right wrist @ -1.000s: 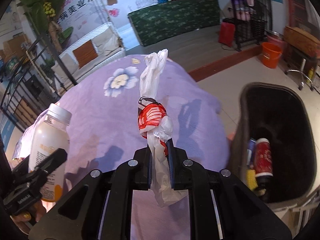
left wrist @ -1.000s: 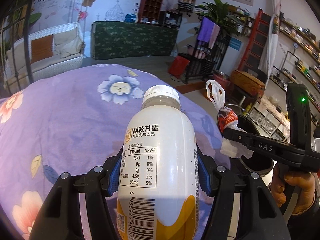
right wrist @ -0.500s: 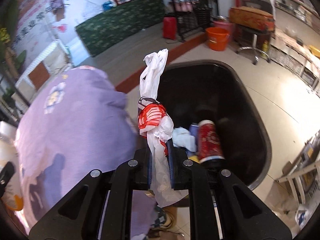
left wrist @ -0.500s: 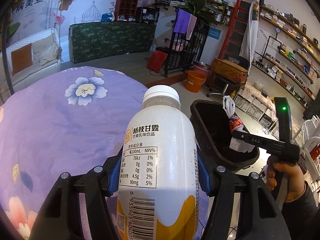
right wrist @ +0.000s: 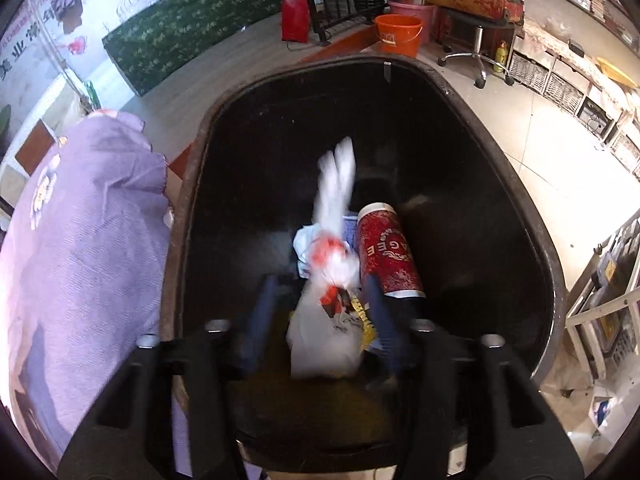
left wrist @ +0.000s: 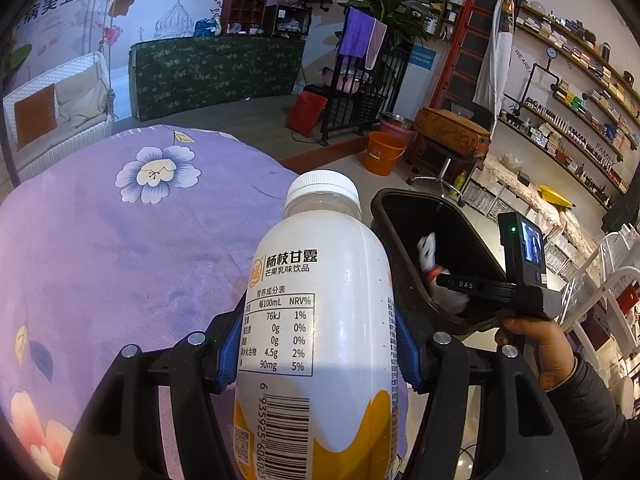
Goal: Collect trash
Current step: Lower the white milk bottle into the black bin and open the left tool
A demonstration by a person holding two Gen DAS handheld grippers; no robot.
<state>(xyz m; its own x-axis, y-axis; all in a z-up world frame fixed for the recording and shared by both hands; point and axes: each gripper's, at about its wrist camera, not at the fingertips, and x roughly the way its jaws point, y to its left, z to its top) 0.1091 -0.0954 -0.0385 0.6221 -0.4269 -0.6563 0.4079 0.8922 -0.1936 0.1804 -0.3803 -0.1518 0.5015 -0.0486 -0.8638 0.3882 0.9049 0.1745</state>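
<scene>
Crumpled white plastic bag with red print [right wrist: 326,304]: loose between the just-parted jaws of right gripper [right wrist: 325,312], inside black oval plastic bin [right wrist: 532,216], beside red can [right wrist: 390,254]. White drink bottle [left wrist: 320,320]: clamped in left gripper [left wrist: 318,356], over purple floral tablecloth [left wrist: 120,248] near bin's rim.

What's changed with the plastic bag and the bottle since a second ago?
The right hand-held gripper swung from the table to over the bin; its jaws have just been opening, freeing the plastic bag between them. The left hand-held gripper stays clamped on the bottle.
</scene>
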